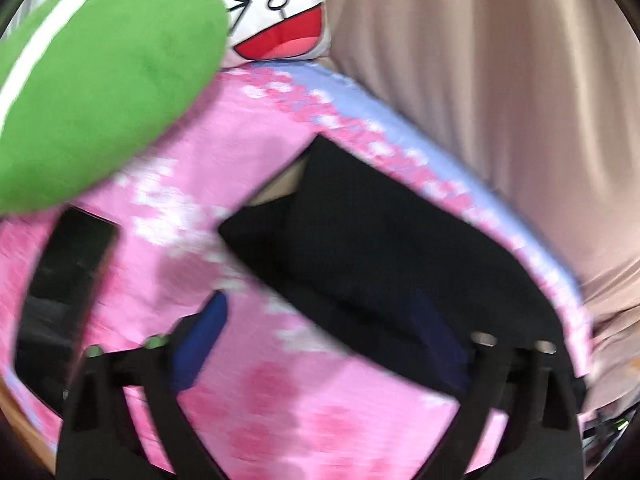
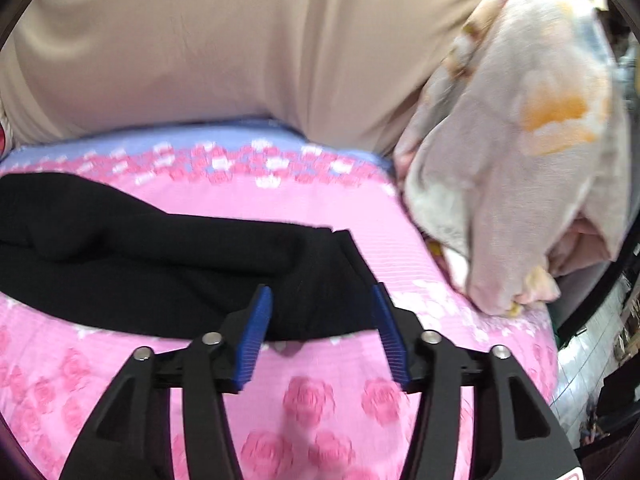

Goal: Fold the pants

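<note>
The pants (image 2: 152, 256) are black, matte and soft, lying in a loose folded heap on a pink sheet (image 2: 320, 404) printed with roses; the sheet's far border turns pale blue under a band of small pink and white flowers. In the right wrist view they stretch from the left edge to the middle, their near hem curving in a smooth arc, one squared corner sticking up at the right end.

The right gripper (image 2: 322, 332) stands wide open, its blue ribbed pads (image 2: 254, 340) either side of the hem's right end, gripping nothing. Its black arms are hard plastic with silver rivets.

The left gripper (image 1: 324, 344) is also spread wide and holds nothing. One blue pad (image 1: 204, 340) sits over bare sheet; the other is dark and blurred against the black cloth, so contact cannot be judged. There the pants (image 1: 372, 240) show an angular outline beside the blue border.

Only the left view shows a plump green plush cushion (image 1: 108, 92) with a white stripe, a white pillow (image 1: 280, 12) with a cartoon laughing face, and a flat black glossy slab (image 1: 68, 264) on the sheet. Only the right view shows a crumpled pale floral blanket (image 2: 516, 152) with an orange patch. Both show a beige curtain (image 2: 224, 48) hanging in soft vertical folds behind the bed.
</note>
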Tool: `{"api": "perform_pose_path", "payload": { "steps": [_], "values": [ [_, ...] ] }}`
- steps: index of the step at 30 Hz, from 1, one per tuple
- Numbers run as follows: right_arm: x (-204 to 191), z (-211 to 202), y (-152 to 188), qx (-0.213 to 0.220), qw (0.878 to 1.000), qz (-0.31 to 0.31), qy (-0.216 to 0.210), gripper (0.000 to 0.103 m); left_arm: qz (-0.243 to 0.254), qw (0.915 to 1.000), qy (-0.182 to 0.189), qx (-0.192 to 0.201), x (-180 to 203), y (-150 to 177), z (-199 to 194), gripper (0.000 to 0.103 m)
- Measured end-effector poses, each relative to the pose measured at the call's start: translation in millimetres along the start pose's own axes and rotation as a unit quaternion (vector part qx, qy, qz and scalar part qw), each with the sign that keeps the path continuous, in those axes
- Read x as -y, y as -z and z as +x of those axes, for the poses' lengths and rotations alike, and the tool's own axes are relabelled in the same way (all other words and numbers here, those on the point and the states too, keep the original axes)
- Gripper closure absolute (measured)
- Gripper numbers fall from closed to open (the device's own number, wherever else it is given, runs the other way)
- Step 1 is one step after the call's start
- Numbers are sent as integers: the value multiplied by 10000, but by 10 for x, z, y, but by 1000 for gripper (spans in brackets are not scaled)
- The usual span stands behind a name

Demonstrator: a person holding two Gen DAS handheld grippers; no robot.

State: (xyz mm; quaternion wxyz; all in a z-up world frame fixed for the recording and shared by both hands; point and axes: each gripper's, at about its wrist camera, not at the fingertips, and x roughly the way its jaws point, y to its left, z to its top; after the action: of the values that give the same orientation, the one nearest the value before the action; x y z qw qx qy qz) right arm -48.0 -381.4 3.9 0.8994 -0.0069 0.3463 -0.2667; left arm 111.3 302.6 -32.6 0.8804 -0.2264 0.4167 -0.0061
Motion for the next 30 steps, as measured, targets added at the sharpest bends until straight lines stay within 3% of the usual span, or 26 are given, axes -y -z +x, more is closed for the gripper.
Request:
{"api": "perform_pose_path", "payload": {
  "steps": [3, 6, 7, 8, 9, 11, 13, 18, 21, 26, 30],
  "values": [
    [-108, -218, 66, 190, 9997, 59, -141, 49, -7, 9997, 166, -190, 236, -87, 192, 10],
    [-360, -416, 113, 294, 9990, -1, -327, 49, -147, 9979, 114, -625, 328, -140, 568, 11],
    [-452, -471, 133, 320, 9986, -1, -416, 48, -197, 9975, 28, -682, 325, -135, 633, 16],
    [-530, -509, 147, 312, 9982, 18, -510, 48, -236, 9971, -42, -722, 315, -138, 685, 32],
    [-626, -547, 188, 301, 9974, 37, -653, 47, -254, 9969, -100, -742, 298, -144, 719, 42],
    [-781, -587, 247, 268, 9966, 67, -781, 46, -260, 9964, -351, -730, 239, -173, 709, 94],
    [-873, -584, 305, 219, 9956, 119, -901, 46, -324, 9969, -211, -683, 162, -215, 599, 96],
    [-978, -570, 410, 78, 9940, 195, -1075, 46, -152, 9976, -544, -409, -18, -206, 242, 96],
    [-885, -473, 418, -64, 9935, 328, -1089, 46, -41, 9946, -744, -721, -88, -113, 436, 96],
    [-580, -263, 97, 32, 9930, 577, -1034, 45, 144, 9935, -969, -579, 0, -84, 445, 95],
    [-452, 93, -199, -105, 9963, 274, -813, 45, 45, 9927, -1006, -668, -35, -97, 493, 94]
  ]
}}
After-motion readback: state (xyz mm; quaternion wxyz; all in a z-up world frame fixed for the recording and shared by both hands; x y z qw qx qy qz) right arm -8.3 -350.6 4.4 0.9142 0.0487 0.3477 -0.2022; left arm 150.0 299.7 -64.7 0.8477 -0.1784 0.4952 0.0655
